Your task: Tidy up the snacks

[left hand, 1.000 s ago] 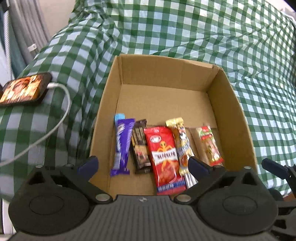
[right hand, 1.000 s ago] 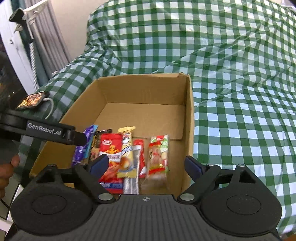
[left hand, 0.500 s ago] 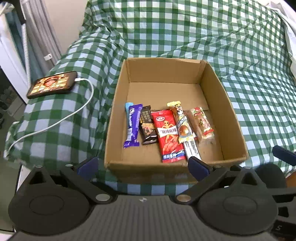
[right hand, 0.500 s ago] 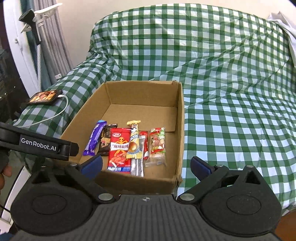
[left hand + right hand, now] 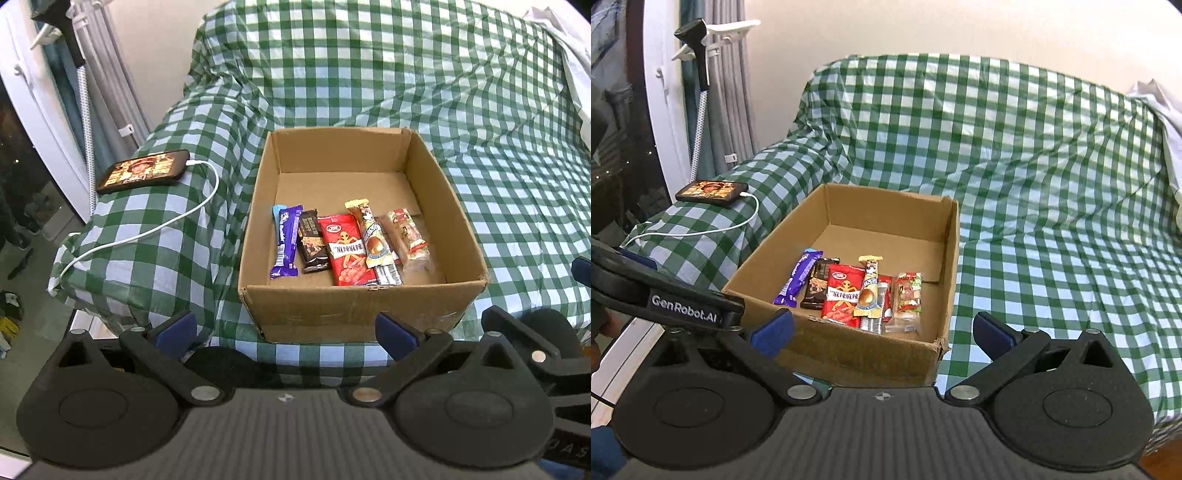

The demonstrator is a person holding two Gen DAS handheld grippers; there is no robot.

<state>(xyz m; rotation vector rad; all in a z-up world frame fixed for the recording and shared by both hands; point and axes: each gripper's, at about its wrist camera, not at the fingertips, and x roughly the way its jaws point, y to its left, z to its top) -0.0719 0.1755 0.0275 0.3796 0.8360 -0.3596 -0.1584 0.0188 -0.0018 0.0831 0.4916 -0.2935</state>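
The left gripper (image 5: 284, 330) is held with its blue-tipped fingers (image 5: 175, 328) spread wide and nothing between them, poised just short of the near wall of the cardboard box (image 5: 354, 308). The right gripper (image 5: 882, 330) is likewise seen with fingers (image 5: 991, 332) parted and bare, the box's near right corner framed between them. The left gripper's black body is caught at the left edge of the right wrist view, its white lettering readable.

Inside the box, the snacks are lined up side by side along the near part of the floor. From the left wrist view, running left to right: a purple bar (image 5: 286, 242) laid over a light blue wrapper, a dark brown bar (image 5: 313, 242), a red packet (image 5: 347, 251) with an orange figure printed on it, a yellow-topped stick (image 5: 371, 236) laid partly over the red packet and over a silvery wrapper beneath, and a clear-wrapped snack (image 5: 408, 238) with red and green print at the right end. The back half of the box floor is left as bare cardboard.

The box is set on a sofa draped in a green and white checked cloth (image 5: 1034, 166). To the left, on the covered armrest, a phone (image 5: 144, 176) is seen lying face up with its screen lit, and a white cable (image 5: 162, 227) is plugged into it and trailed down toward the near edge.
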